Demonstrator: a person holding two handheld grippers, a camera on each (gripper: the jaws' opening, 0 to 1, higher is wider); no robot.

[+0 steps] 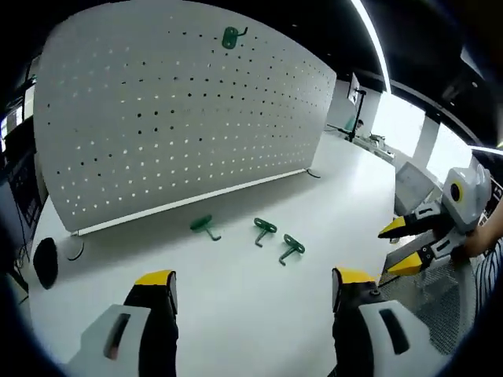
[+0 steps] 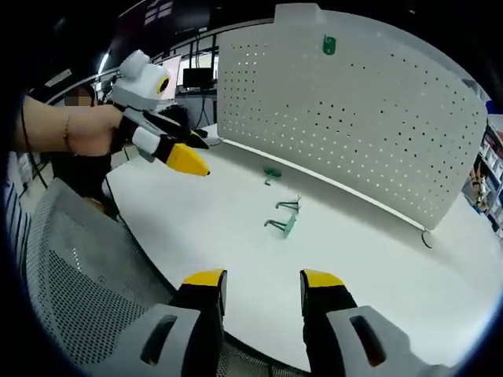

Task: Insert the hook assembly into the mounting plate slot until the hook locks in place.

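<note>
A white table (image 1: 330, 196) carried three loose green hooks (image 1: 263, 229), lying near the upright pegboard (image 1: 173, 118), where a fourth hook (image 1: 229, 37) already hung high. Both the left claw (image 1: 253, 284) and right claw (image 2: 262, 284) hovered open and empty, likely poised to pick.

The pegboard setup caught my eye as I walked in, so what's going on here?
A person holds a two-jaw gripper in each hand over a white table. Neither holds anything: the left gripper and the right gripper are both open and short of the parts. Three green hooks lie loose on the table in front of an upright white pegboard. One more green hook already hangs near the board's top.
</note>
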